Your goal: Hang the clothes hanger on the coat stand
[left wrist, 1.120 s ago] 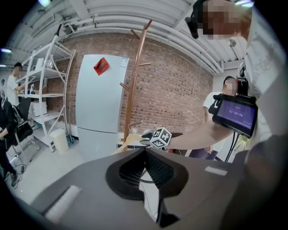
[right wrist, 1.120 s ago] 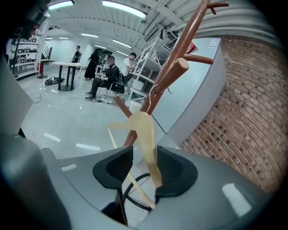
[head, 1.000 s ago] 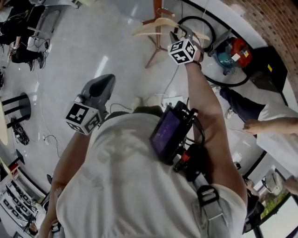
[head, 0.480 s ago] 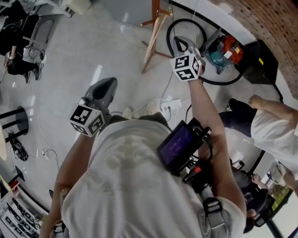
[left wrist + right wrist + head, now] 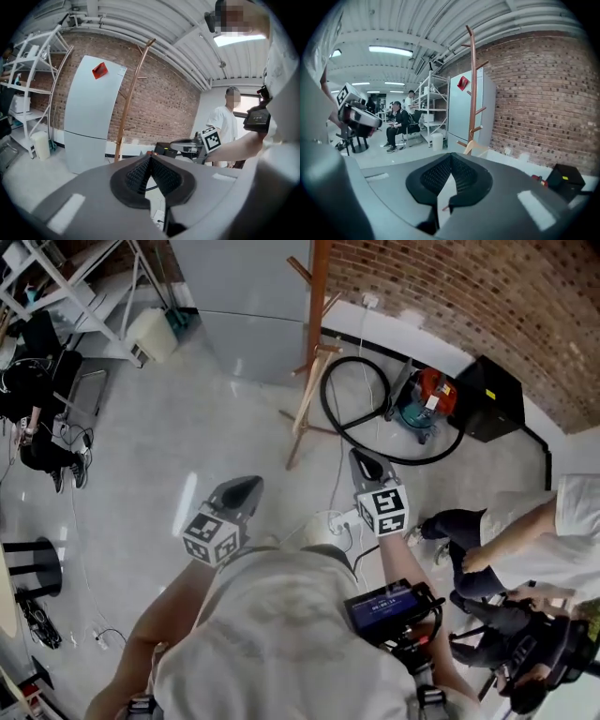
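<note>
The wooden coat stand (image 5: 314, 334) rises by the brick wall, ahead of both grippers. In the right gripper view a pale wooden hanger (image 5: 476, 148) hangs low on the coat stand (image 5: 473, 84), just beyond the jaw tips. My right gripper (image 5: 364, 463) is shut with nothing between its pads and stands well back from the stand. My left gripper (image 5: 246, 488) is level with it on the left, also shut and empty. In the left gripper view the coat stand (image 5: 129, 101) is seen past the closed jaws.
A red and teal vacuum cleaner (image 5: 427, 399) with a looped black hose (image 5: 352, 418) sits right of the stand, beside a black box (image 5: 492, 395). A pale fridge (image 5: 248, 306) stands left of it, with shelving (image 5: 56, 287) further left. A person (image 5: 525, 540) crouches at the right.
The right gripper was open at the hanger by the stand; it has since drawn back and shut empty. The hanger stays on the stand. The head view has lifted toward the wall.
</note>
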Tool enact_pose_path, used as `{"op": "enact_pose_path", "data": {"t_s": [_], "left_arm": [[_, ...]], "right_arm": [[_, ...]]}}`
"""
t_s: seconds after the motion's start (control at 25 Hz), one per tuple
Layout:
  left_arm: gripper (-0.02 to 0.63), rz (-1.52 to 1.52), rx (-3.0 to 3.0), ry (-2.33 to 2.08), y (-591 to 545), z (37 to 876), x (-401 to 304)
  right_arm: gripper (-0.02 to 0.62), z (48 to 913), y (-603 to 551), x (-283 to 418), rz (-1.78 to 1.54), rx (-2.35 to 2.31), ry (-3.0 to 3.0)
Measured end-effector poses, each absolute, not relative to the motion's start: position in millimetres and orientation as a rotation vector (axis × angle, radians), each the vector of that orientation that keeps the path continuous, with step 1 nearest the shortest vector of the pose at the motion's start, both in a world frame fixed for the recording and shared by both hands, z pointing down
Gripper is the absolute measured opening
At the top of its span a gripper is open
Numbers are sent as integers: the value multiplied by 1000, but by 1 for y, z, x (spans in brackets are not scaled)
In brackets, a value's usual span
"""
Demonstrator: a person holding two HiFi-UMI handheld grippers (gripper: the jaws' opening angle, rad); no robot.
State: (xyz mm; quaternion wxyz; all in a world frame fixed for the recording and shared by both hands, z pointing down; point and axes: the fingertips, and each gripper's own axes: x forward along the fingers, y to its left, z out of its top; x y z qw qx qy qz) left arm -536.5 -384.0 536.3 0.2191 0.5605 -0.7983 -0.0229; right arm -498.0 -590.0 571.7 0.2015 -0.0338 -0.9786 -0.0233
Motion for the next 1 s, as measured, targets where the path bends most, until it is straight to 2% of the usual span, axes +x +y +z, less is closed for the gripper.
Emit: {"op": "enact_pose_path", "data": {"t_s": [0.44,1.0], "left_arm": [[2,-88,1778,-2069,-382,533,-518],[2,-85,1916,-1951,-376,542,-486]], "right_arm": [[11,531,-507,-415,127,60,-2855],[11,519,-472,-385,90,135,-2894]]}}
